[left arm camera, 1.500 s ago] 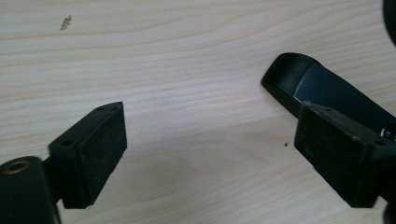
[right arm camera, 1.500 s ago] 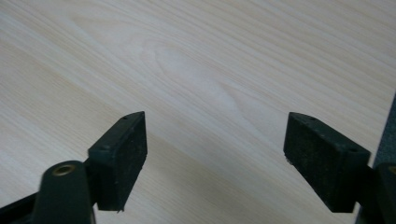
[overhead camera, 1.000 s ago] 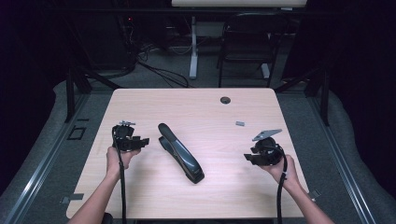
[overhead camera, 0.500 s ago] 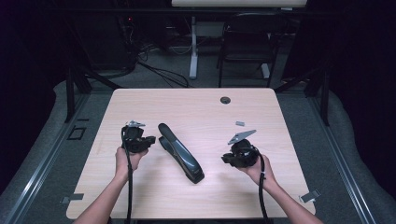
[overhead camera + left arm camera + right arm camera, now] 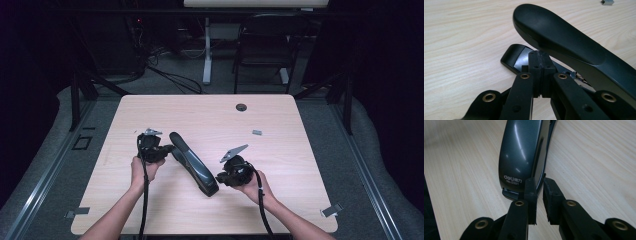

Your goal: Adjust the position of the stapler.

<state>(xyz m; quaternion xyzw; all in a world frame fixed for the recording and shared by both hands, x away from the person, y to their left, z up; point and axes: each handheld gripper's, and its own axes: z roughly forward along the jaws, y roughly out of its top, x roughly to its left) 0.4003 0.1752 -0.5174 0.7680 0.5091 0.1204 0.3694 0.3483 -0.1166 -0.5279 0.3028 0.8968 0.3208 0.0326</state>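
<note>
The big black stapler (image 5: 192,162) lies slanted in the middle of the counter (image 5: 280,200). It looks heavy, hard and smooth. The left gripper (image 5: 167,148) has just closed, pinching nothing, at its far end. The right gripper (image 5: 220,177), almost closed and empty, is at its near end. Grab the narrow base.

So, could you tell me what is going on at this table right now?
A person is working on a black stapler lying on the wooden table, with a gripping tool in each hand. The left tool, jaws shut, sits at the stapler's far end under its raised handle. The right tool has closed up to a narrow gap at the near end. A small grey piece lies apart.
</note>
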